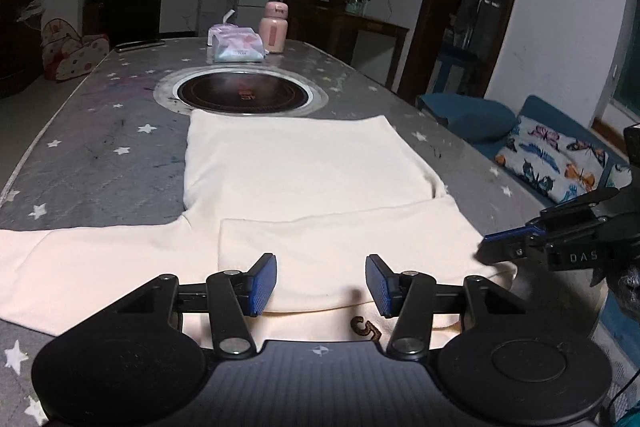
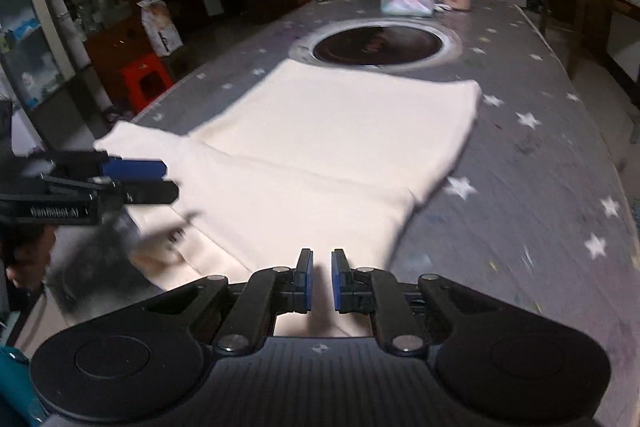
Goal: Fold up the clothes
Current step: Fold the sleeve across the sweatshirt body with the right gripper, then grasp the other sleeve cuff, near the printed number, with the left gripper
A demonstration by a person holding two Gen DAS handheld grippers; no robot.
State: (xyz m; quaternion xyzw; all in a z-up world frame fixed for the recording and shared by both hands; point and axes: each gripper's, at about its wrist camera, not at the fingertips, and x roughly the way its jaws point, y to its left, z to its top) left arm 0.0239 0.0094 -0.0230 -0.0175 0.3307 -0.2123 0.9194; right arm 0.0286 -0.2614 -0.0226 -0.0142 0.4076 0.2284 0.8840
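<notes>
A cream long-sleeved top [image 1: 304, 179] lies flat on the grey star-patterned table [image 1: 100, 155], hem toward the round hob. One sleeve [image 1: 340, 239] is folded across the chest; the other sleeve [image 1: 60, 267] stretches out to the left. My left gripper [image 1: 321, 285] is open and empty, hovering over the collar end near a small brown logo [image 1: 365, 329]. My right gripper [image 2: 320, 281] has its jaws narrowly apart with nothing between them, above the top's near edge [image 2: 304, 163]. It shows in the left wrist view at the right edge of the shirt [image 1: 500, 247]. The left gripper shows in the right wrist view [image 2: 136, 179].
A round black hob [image 1: 244, 93] is set into the table beyond the hem. A pink bottle [image 1: 273, 27] and a tissue pack [image 1: 238, 47] stand at the far end. A blue sofa with a patterned cushion [image 1: 556, 159] is to the right. A red stool [image 2: 146, 79] stands on the floor.
</notes>
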